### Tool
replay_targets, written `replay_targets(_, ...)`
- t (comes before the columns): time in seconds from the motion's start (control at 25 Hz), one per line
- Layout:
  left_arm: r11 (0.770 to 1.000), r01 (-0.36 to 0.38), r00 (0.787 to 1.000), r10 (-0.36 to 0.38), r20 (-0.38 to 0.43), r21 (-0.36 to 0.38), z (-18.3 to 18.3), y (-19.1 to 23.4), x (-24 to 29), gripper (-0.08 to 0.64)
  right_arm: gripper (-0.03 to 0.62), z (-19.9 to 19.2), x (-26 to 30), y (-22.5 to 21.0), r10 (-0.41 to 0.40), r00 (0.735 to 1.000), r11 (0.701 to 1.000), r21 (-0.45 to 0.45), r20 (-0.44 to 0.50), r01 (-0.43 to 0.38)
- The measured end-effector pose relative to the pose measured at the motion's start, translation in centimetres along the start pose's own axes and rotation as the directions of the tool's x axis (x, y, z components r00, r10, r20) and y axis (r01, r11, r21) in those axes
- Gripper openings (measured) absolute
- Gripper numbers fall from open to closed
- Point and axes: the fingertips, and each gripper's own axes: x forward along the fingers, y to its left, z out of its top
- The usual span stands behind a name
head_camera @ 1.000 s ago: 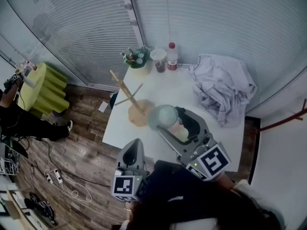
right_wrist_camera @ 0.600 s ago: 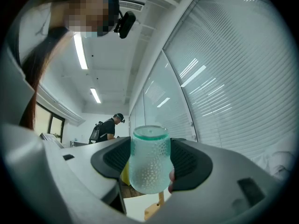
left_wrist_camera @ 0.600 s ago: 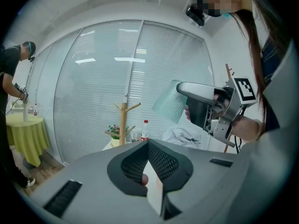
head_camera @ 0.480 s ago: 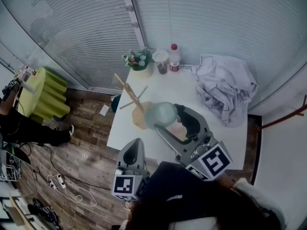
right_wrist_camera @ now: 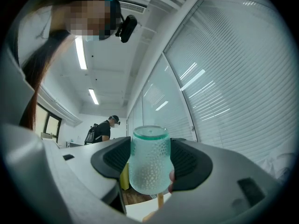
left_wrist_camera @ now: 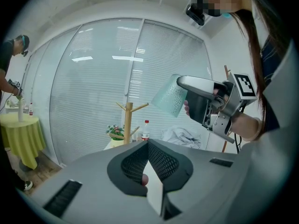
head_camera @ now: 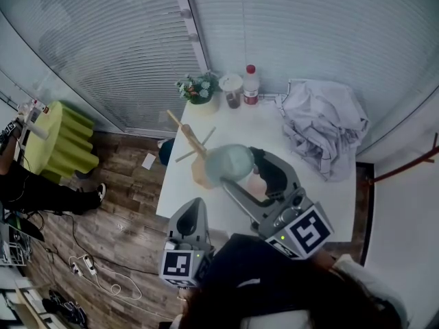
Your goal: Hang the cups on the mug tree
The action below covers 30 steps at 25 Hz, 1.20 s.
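Over the tabletop's (head_camera: 274, 142) left edge: right gripper (right_wrist_camera: 148, 171) pinches green cup (head_camera: 230, 163), raised beside mug tree (head_camera: 188, 139); contact unclear. Left gripper (left_wrist_camera: 148, 164), jaws pressed together, empty, hangs off near edge. Open tabletop separates tree from cloth (head_camera: 322, 125).

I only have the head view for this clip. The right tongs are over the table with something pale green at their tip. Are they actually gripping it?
Observer: Yes. In the right gripper view the right tongs are shut on a green dotted cup, with a jaw pressed to each side.
Reviewer: Do the left tongs hold anything?
Observer: No. The left gripper view shows the left tongs shut, with no cup between the jaws.
Reviewer: Is the cup touching the mug tree?
Observer: No. Seen from the side in the left gripper view, the cup is in the air, apart from the mug tree, and the pegs that show are bare.
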Motion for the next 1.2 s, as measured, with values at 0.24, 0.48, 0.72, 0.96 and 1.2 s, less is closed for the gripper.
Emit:
replay_targets(0.24,1.0,0.01,1.0,-0.01,-0.003,0.001,-0.1,0.6,0.3,-0.002,0.273,0.4,0.5,0.0,-0.004,1.0,1.0,-0.007,0.024,0.004)
replay_targets(0.48,1.0,0.012,1.0,-0.012,0.001,-0.003,-0.1,0.8,0.5,-0.002,0.273,0.4,0.8,-0.1,-0.009,1.0,1.0,-0.008,0.024,0.01)
replay_targets(0.72,1.0,0.006,1.0,-0.006,0.001,-0.006,-0.3,1.0,0.5,-0.002,0.273,0.6,1.1,-0.1,-0.005,0.999,1.0,-0.017,0.046,0.005)
replay_targets(0.96,1.0,0.001,1.0,-0.001,0.001,-0.012,-0.6,1.1,0.3,-0.001,0.273,-0.2,1.1,-0.3,-0.011,1.0,1.0,-0.021,0.018,0.011)
replay_targets(1.2,1.0,0.005,1.0,-0.005,-0.01,-0.015,-0.8,1.3,0.2,-0.002,0.273,-0.5,1.6,0.1,0.002,1.0,0.999,-0.037,0.012,-0.002)
